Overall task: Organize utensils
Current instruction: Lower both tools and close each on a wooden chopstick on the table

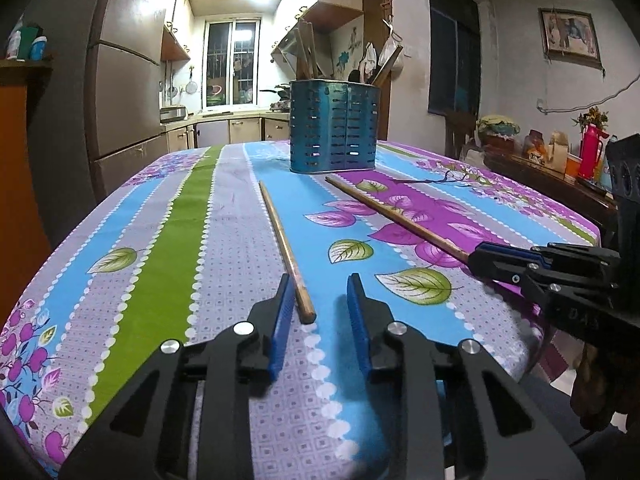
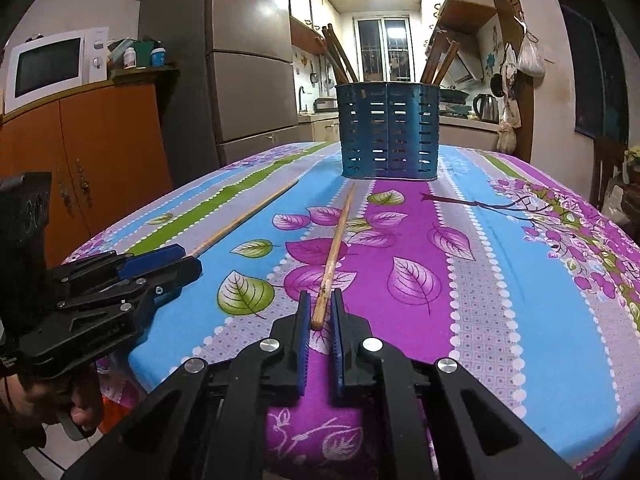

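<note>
A blue slotted utensil holder (image 1: 333, 126) (image 2: 389, 132) stands at the table's far middle with several wooden sticks in it. Two wooden chopsticks lie on the floral tablecloth. The left chopstick (image 1: 284, 246) (image 2: 244, 216) has its near end between the pads of my left gripper (image 1: 318, 304) (image 2: 176, 258), which is open around it. The right chopstick (image 1: 396, 218) (image 2: 335, 256) has its near end between the pads of my right gripper (image 2: 320, 312) (image 1: 476, 258), whose jaws stand narrow around it with small gaps showing.
The table (image 1: 168, 216) (image 2: 500, 280) drops off at its near and side edges. A fridge (image 2: 248, 60) and orange cabinet (image 2: 100, 152) with a microwave (image 2: 52, 66) stand left. A side shelf with a red flask (image 1: 590, 152) stands right.
</note>
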Demonstrator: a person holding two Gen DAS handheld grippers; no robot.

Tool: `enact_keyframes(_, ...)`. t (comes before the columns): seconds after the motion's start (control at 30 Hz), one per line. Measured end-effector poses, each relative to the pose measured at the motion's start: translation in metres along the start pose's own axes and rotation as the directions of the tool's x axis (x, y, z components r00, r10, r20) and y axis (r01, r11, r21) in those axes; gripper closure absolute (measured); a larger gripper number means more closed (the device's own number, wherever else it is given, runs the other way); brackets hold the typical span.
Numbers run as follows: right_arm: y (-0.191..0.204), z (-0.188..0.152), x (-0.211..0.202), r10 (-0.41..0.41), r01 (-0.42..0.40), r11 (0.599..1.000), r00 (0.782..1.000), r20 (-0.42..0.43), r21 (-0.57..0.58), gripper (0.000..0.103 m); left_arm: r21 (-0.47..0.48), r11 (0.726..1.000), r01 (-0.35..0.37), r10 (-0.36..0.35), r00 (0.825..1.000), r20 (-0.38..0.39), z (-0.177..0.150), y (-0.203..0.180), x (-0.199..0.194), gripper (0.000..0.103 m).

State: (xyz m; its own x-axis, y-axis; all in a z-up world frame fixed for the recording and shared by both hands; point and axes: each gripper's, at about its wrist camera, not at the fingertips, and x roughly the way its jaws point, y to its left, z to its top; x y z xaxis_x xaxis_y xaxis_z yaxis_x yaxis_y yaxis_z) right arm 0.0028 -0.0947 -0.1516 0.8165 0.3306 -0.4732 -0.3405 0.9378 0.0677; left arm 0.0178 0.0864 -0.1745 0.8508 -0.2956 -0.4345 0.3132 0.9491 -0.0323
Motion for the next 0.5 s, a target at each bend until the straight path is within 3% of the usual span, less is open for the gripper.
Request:
enact_keyframes(0.43, 0.0012, -0.0014, -0.0013, -0.005, 0.005, 1.000, 1.000, 0.007, -0.014, 0.091, 0.004, 0.999, -0.039, 0.038, 0.998, 0.057, -0.0066, -0.0058, -0.0020, 0.077)
enact_keyframes(0.5, 0.0000, -0.0025, -0.0019, -0.006, 0.006, 1.000, 1.000, 0.015, -0.005, 0.093, 0.003, 0.999, -0.053, 0.053, 0.997, 0.061, -0.0072, -0.0071, -0.0029, 0.085)
